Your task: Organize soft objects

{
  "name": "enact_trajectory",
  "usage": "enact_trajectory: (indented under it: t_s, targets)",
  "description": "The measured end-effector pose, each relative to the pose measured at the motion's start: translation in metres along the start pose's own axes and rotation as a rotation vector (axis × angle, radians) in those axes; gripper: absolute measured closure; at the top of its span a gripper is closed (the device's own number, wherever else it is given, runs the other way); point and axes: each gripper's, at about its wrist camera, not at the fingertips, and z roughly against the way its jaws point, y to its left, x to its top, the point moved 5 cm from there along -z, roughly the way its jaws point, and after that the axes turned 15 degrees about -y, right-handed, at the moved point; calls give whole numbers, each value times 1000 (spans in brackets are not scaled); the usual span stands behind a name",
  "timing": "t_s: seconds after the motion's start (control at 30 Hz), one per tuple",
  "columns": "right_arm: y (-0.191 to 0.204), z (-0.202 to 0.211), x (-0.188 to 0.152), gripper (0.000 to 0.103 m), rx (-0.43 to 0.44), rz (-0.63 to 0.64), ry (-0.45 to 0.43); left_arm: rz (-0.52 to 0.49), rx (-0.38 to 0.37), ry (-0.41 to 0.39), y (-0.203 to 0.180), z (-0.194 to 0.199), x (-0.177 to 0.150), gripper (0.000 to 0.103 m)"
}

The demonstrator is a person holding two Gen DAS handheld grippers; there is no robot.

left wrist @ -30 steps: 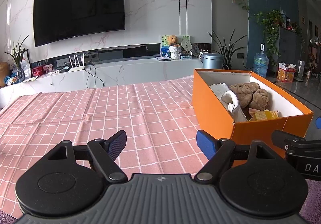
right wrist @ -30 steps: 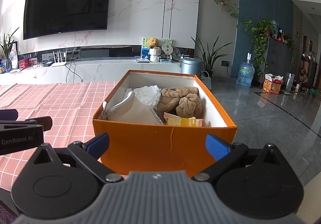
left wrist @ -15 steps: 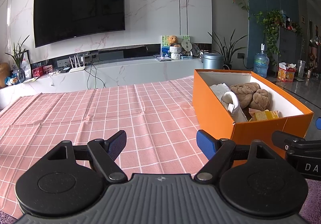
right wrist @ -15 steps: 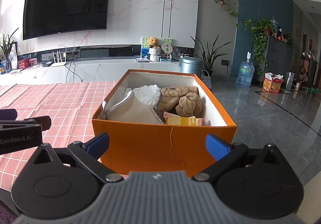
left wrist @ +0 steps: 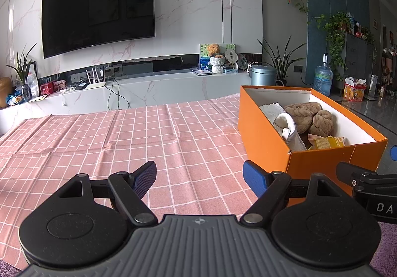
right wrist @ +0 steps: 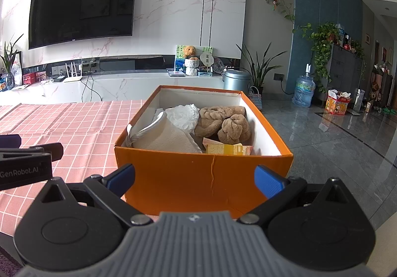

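An open orange box point(right wrist: 198, 177) stands on the right end of the pink checked tablecloth point(left wrist: 124, 142); it also shows in the left wrist view point(left wrist: 265, 142). Inside lie a brown plush toy point(right wrist: 223, 123), a beige cloth point(right wrist: 168, 140), a white crumpled cloth point(right wrist: 183, 115) and a yellow packet point(right wrist: 228, 149). My right gripper point(right wrist: 194, 177) is open and empty, just in front of the box's near wall. My left gripper point(left wrist: 199, 176) is open and empty, low over the cloth, left of the box.
A white TV bench point(left wrist: 148, 88) with a router, plants and a teddy stands behind the table under a wall TV point(left wrist: 99, 11). Grey tiled floor point(right wrist: 335, 133) with a water bottle and a bin lies to the right.
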Motion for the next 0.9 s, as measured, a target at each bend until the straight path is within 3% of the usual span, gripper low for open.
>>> enact_trajectory:
  t_s: [0.9]
  targets:
    - [0, 0, 0, 3, -2, -4, 2, -1, 1, 1, 2, 1, 1, 10]
